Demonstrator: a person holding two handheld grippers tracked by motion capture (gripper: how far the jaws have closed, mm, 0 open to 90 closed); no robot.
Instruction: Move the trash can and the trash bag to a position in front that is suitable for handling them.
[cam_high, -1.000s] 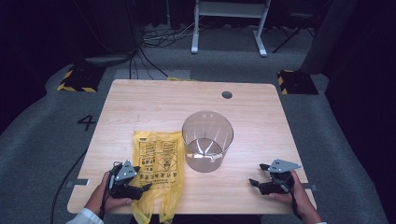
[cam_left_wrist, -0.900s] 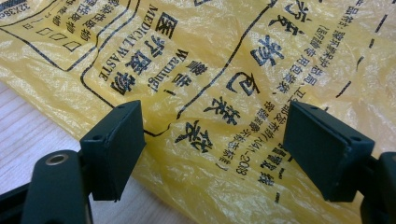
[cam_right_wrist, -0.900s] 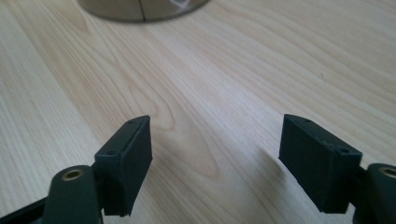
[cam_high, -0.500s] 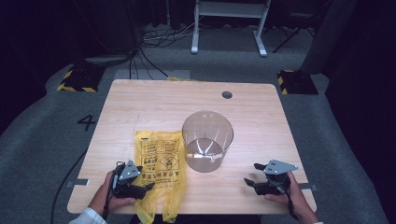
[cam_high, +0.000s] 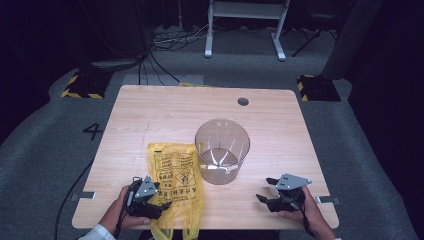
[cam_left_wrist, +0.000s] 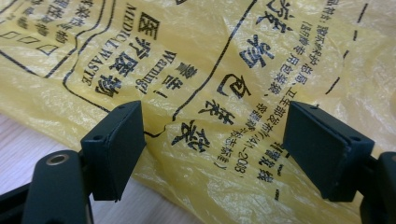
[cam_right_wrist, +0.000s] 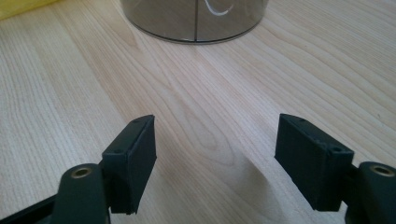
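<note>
Left claw (cam_left_wrist: 212, 154) apart over yellow bag (cam_left_wrist: 224, 70), right claw (cam_right_wrist: 215, 158) apart, just narrowing, empty, clear bin (cam_right_wrist: 196, 18) ahead.

Desk (cam_high: 165, 112): it carries all that follows; I am at its near edge.
Container (cam_high: 222, 150): stands upright on the desk, about midway between the left and right edges, nearer my edge than the far one.
Bag (cam_high: 172, 172): lies flat on the desk, just left of the container and touching its base; its near end hangs over the near edge.
Hole (cam_high: 243, 101): in the desk by the far edge, behind the container, toward the right.
My left gripper (cam_high: 159, 206): at the near-left corner, over the bag's left side.
My right gripper (cam_high: 266, 199): at the near-right corner, before the container, well apart from it.
</note>
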